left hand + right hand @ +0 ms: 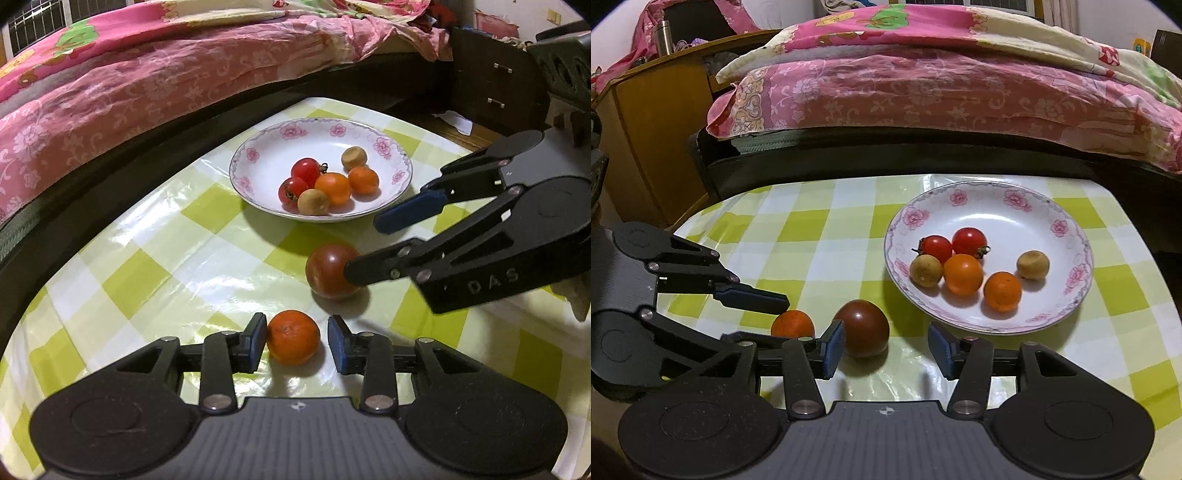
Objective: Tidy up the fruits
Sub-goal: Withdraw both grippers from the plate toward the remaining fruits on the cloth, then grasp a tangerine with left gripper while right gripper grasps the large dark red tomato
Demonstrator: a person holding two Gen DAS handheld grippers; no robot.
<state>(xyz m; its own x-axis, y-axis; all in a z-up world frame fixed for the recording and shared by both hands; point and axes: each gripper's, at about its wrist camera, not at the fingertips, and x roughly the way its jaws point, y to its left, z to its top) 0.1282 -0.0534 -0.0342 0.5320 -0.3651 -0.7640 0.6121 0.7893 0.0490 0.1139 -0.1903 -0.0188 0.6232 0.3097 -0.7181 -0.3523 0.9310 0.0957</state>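
Left gripper (297, 341) jaws sat wide around a small round orange tangerine (293, 342), pads not clearly touching it. Right gripper (886, 350) jaws were wide, left pad against a dark red round tomato (863, 328). Both fruits lay on the green-white checked tablecloth (155, 273), near the floral-rimmed white plate (1067, 306) holding six small fruits.

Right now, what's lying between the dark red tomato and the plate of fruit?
Nothing: only bare checked tablecloth separates the dark red tomato from the plate, clearest in the right wrist view.
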